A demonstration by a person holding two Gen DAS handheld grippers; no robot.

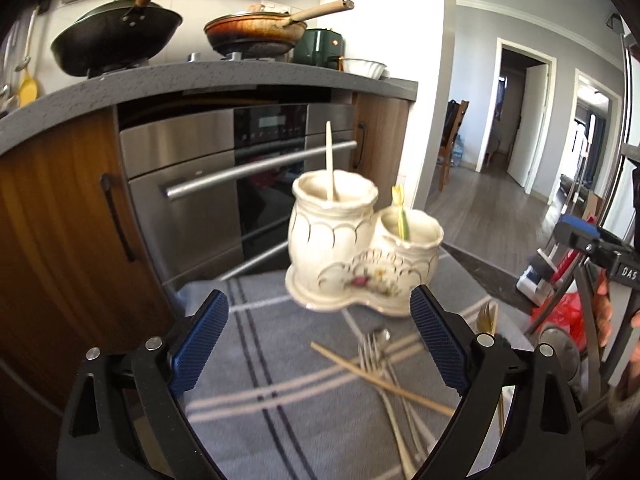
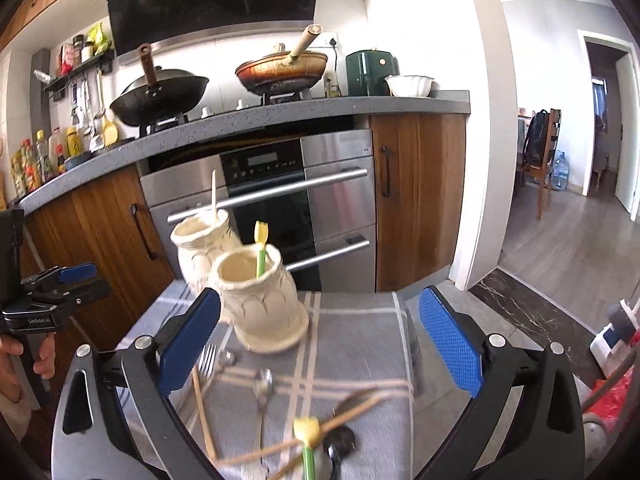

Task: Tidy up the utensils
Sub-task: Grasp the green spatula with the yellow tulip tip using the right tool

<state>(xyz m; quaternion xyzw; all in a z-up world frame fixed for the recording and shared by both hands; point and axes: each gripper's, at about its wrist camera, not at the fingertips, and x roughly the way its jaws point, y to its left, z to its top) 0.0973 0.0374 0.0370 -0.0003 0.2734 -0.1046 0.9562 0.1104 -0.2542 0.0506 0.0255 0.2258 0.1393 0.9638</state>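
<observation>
A cream ceramic holder (image 1: 340, 240) with two cups stands on a grey checked cloth (image 1: 260, 360). A pale chopstick (image 1: 329, 160) stands in its taller cup, and a green stick with a yellow tulip top (image 1: 400, 216) in the shorter one. My left gripper (image 1: 318, 296) is open just short of the holder's base, with nothing between its fingers. Forks (image 1: 376, 360), a chopstick (image 1: 380, 376) and a gold fork (image 1: 488, 316) lie on the cloth. My right gripper (image 2: 320, 296) is also open and empty, to the right of the holder (image 2: 256, 300). Below it lie a fork (image 2: 207, 356), a spoon (image 2: 264, 384), chopsticks (image 2: 204, 412), a second tulip stick (image 2: 307, 436) and a black spoon (image 2: 340, 440).
A steel oven (image 2: 340, 208) and wooden cabinet doors (image 2: 416, 200) stand behind the cloth-covered table. Two woks (image 2: 160, 92) sit on the counter above. A red bag (image 2: 612, 396) lies on the floor at the right. A hand (image 2: 24, 356) grips the left tool's handle.
</observation>
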